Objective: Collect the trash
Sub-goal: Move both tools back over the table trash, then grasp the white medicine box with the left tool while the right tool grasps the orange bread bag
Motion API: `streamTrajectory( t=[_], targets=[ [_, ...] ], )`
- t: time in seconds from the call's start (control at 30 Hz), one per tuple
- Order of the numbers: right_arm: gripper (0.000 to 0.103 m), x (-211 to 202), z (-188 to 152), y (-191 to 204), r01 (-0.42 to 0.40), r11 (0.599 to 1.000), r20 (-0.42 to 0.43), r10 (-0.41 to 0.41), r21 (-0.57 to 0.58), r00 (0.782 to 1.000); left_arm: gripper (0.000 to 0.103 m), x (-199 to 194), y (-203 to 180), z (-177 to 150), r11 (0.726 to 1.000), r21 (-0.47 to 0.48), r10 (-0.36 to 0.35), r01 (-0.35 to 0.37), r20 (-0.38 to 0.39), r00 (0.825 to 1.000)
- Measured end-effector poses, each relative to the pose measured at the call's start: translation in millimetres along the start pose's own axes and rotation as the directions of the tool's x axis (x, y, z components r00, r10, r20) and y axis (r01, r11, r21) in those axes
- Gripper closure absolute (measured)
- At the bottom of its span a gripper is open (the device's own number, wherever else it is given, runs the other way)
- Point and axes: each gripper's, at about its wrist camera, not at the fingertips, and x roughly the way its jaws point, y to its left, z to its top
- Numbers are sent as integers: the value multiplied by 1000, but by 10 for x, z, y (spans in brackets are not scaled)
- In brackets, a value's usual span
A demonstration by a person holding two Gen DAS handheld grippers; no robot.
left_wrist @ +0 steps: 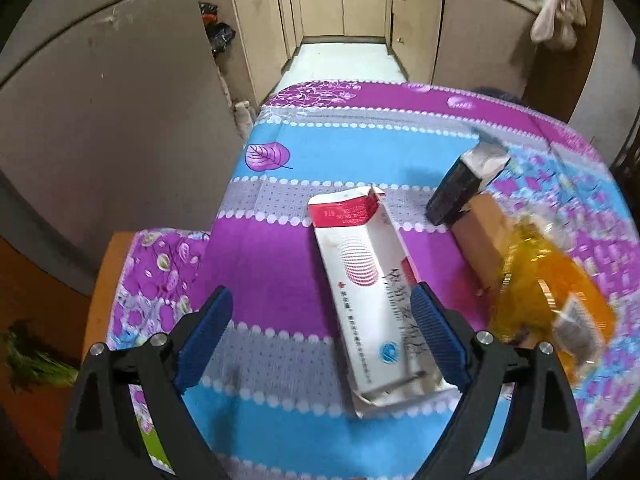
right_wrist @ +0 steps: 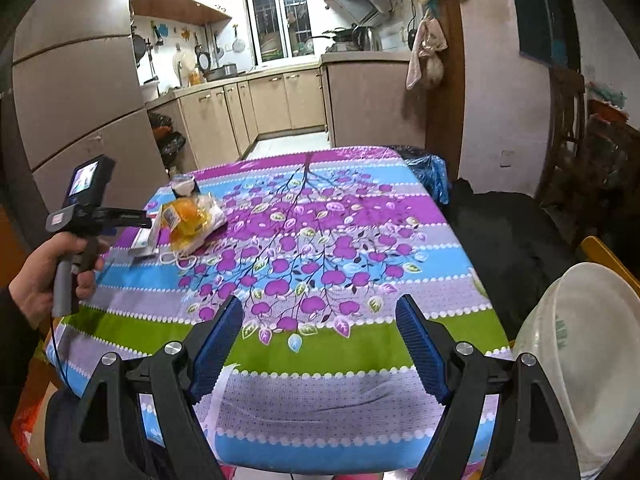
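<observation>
I hold my left gripper (left_wrist: 322, 322) tilted down over the tablecloth (left_wrist: 280, 256), its blue-padded jaws spread wide. A torn-open white and red carton (left_wrist: 362, 292) lies flat on the cloth under them: its near end sits between the pads, close against the right-hand pad, but nothing squeezes it and the left-hand pad stands well clear of it. Just beyond the carton, toward the table's right side in this view, a dark box (left_wrist: 460, 188) with an open flap leans on a brown cardboard box (left_wrist: 486, 236), and a crinkled orange plastic wrapper (left_wrist: 552, 300) lies against that box, blurred.

From my right gripper (right_wrist: 320, 334) I look along the table from its near edge. Its jaws are also spread wide with only bare cloth between them, over the green and grey stripes near that edge. The trash sits as one cluster at the far left corner of the table (right_wrist: 360, 452): the orange wrapper (right_wrist: 192, 216), a white bag under it, and the carton's end beside them. My left hand (right_wrist: 48, 272) grips the handle of the other tool just off the table's left edge, its small screen lit. A white plastic basin (right_wrist: 580, 360) stands tilted off the table's near right corner, and a blue bag (right_wrist: 428, 168) shows past the far right corner.
</observation>
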Motion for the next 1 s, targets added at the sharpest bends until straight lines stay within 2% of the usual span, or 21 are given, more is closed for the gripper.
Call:
streamTrajectory(
  t=[0.1,0.2,0.27,0.3,0.37,0.4,0.47,0.53,0.6,0.63,0.73,0.83,0.93,1.0],
  targets=[
    [24,48,22,42,-20,1000,-14,20,-22,1000,16,88,-2,-35,1000,10,16,-16,-2,1000],
    [24,117,76,125,-67,997,-32,66,-43,997,18,128,132,-82,1000,-14,-24,24,6,1000],
    [24,132,139,192,-118,991,-43,116,-58,992,40,120,231,-103,994,-2,-107,107,-14,994],
    [24,150,179,237,-151,986,-51,148,-68,988,46,96,248,-116,993,23,-119,120,-19,993],
    [24,185,263,331,-208,974,-66,202,-94,977,70,38,303,-132,986,83,-145,147,-34,989],
    [24,209,317,387,-242,964,-78,234,-108,969,71,25,322,-145,983,99,-152,155,-39,988],
    [24,301,464,561,-310,937,-108,295,-160,949,71,25,395,-162,978,120,-164,169,-48,985],
    [24,382,595,757,-338,915,-134,315,-219,940,68,25,470,-179,973,121,-193,199,-61,979],
    [24,570,785,1007,-358,891,-173,321,-278,931,58,20,452,-198,975,129,-177,183,-54,983],
    [24,708,907,1147,-356,884,-191,310,-302,931,46,17,431,-206,977,139,-159,164,-47,986],
    [24,1068,1130,1497,-359,861,-248,282,-361,927,37,33,396,-221,977,143,-153,156,-35,988],
    [26,1456,1239,1871,-340,831,-310,214,-440,926,37,68,421,-184,976,119,-177,182,-49,983],
    [33,1701,1232,2117,-326,810,-355,157,-487,921,37,90,407,-147,975,115,-184,189,-56,981],
    [42,1896,1217,2225,-292,803,-389,82,-520,918,36,106,372,-123,976,118,-176,182,-55,983]
  ],
)
